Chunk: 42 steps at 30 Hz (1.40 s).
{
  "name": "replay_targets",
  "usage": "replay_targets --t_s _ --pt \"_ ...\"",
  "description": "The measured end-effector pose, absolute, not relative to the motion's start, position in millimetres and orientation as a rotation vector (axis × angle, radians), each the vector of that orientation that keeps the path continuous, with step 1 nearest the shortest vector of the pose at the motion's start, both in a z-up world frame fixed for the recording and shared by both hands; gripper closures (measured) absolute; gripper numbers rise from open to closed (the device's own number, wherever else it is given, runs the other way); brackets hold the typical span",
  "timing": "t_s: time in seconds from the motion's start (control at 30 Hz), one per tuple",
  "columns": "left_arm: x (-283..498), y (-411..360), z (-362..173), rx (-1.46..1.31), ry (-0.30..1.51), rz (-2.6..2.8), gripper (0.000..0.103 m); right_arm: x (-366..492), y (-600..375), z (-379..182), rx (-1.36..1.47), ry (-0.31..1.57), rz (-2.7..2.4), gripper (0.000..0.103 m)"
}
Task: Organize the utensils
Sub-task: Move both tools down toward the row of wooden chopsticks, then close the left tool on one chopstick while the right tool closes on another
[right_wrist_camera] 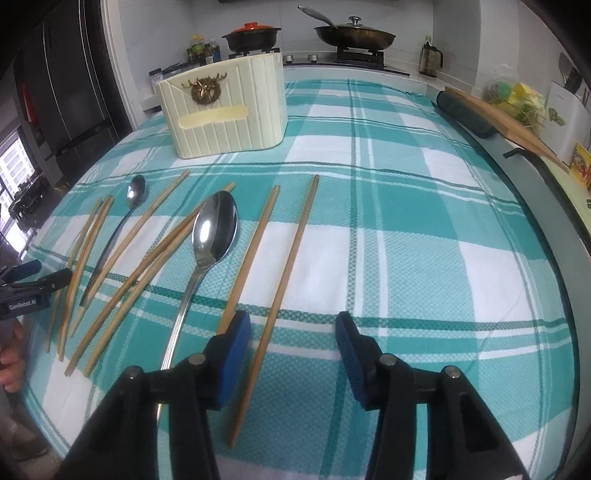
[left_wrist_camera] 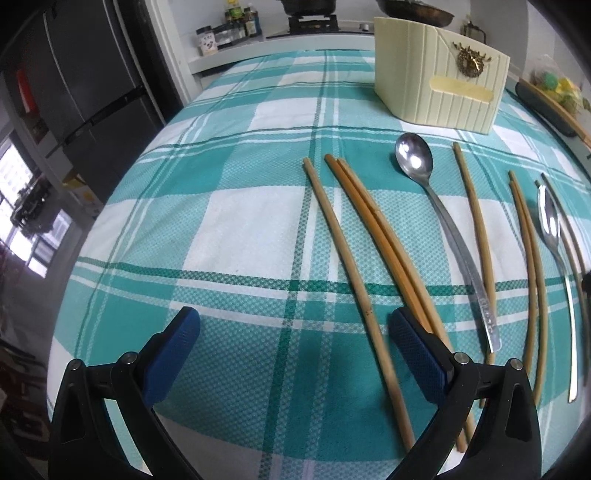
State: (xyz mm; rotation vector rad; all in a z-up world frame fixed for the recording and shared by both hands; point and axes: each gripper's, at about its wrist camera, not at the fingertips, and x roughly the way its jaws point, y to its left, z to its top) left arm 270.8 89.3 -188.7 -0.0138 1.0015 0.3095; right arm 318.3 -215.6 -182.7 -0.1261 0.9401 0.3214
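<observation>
"GenRobot.AI" printed on left gripper (right_wrist_camera: pixel 35 277), seen at left edge of right wrist view. Left gripper (left_wrist_camera: pixel 293 332) wide apart, empty, lower frame, one chopstick (left_wrist_camera: pixel 354 291) between fingers. Right gripper (right_wrist_camera: pixel 293 336) wide, empty, above chopstick (right_wrist_camera: pixel 280 291). Chopsticks and two spoons (right_wrist_camera: pixel 212 236) (left_wrist_camera: pixel 415 158) mid-frame on checked cloth (left_wrist_camera: pixel 221 221). Cream holder (right_wrist_camera: pixel 225 110) upper left in right view, upper right in left view (left_wrist_camera: pixel 439 81). Only right view shows red-lidded pot (right_wrist_camera: pixel 253 35), whole lidded pan (right_wrist_camera: pixel 354 35).

Both wrist views face the holder (left_wrist_camera: pixel 439 79) (low, close).
</observation>
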Motion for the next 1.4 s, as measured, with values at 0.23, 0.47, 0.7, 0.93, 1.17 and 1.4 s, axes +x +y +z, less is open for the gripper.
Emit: replay_targets --t_s 0.23,0.47,0.7,0.93,1.17,1.4 --pt "268.1 120.4 -188.2 0.004 1.031 0.313 0.000 324.9 -209.6 -186.7 -0.249 0.944 0.276 0.058" --pt "286.4 127.4 -188.3 0.034 1.106 0.184 0.000 340.6 -221.1 -183.9 -0.236 1.040 0.303 0.056" --pt "323.7 133.0 -187.9 0.041 1.162 0.091 0.001 374.4 -215.4 -183.2 -0.235 1.141 0.351 0.055" --pt "355.6 136.6 -191.2 0.008 1.200 0.036 0.016 411.8 -196.4 -183.7 -0.254 1.171 0.384 0.054" --pt "373.4 141.9 -192.5 -0.020 1.180 0.054 0.018 445.1 -183.1 -185.8 -0.263 1.133 0.383 0.055" --pt "371.2 142.6 -193.3 -0.007 1.153 0.055 0.015 440.9 -183.6 -186.4 -0.268 1.059 0.407 0.054"
